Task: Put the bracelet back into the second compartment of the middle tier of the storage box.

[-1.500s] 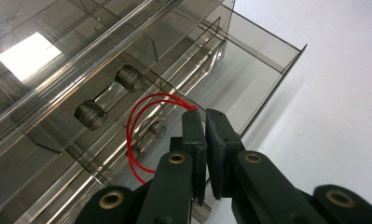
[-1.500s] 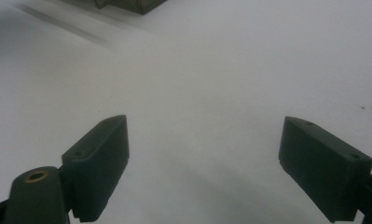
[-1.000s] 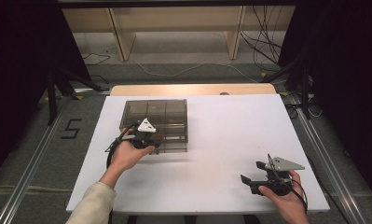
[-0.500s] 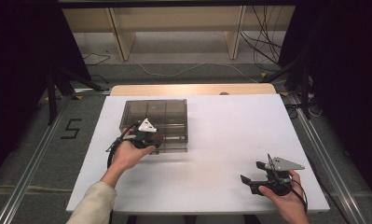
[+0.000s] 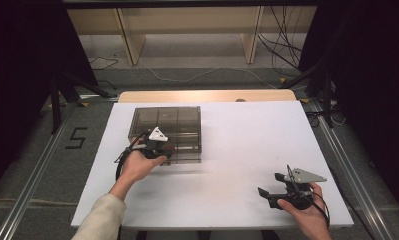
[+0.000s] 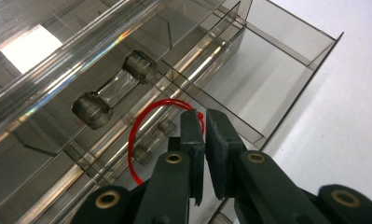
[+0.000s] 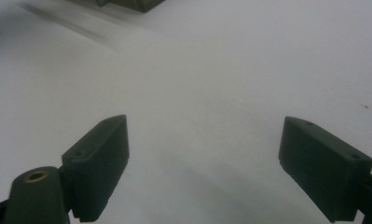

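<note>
Red band [image 6: 136, 140] (thin) in left gripper [image 6: 203, 122]

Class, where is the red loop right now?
In the left gripper view, the red loop is pinched in the left gripper, at the clear box's front edge.

Both grippers are black with brass-ringed pivots; the left gripper [image 5: 159, 146] and right gripper [image 5: 274, 189] each carry a grey three-cornered plate. Black cables loop from each. A cream sleeve [image 5: 99, 221] covers the left forearm.
</note>
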The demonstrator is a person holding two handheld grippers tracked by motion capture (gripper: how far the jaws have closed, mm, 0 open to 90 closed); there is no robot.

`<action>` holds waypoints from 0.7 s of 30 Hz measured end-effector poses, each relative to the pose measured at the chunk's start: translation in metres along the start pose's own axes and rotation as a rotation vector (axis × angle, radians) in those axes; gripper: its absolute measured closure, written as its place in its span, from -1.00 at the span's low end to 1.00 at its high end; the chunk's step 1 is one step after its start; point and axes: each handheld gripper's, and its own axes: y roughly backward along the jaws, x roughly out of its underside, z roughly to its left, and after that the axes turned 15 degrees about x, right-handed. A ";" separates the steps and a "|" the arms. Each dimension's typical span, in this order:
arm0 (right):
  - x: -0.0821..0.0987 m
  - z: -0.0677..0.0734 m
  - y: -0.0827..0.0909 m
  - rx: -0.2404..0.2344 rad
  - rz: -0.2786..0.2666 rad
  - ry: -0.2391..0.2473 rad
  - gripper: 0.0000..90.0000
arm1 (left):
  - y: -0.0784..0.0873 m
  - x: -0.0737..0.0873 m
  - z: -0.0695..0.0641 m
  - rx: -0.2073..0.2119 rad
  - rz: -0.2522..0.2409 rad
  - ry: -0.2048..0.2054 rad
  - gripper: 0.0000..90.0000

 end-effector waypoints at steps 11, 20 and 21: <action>0.000 0.000 0.000 0.000 0.000 -0.001 -0.62 | 0.002 0.000 -0.001 -0.015 -0.015 -0.001 0.77; 0.000 0.000 0.000 0.000 0.000 -0.001 -0.62 | 0.003 -0.001 -0.002 -0.024 -0.025 0.001 0.63; 0.000 0.000 0.000 0.000 0.000 -0.001 -0.62 | 0.004 -0.001 -0.002 -0.026 -0.024 0.000 0.61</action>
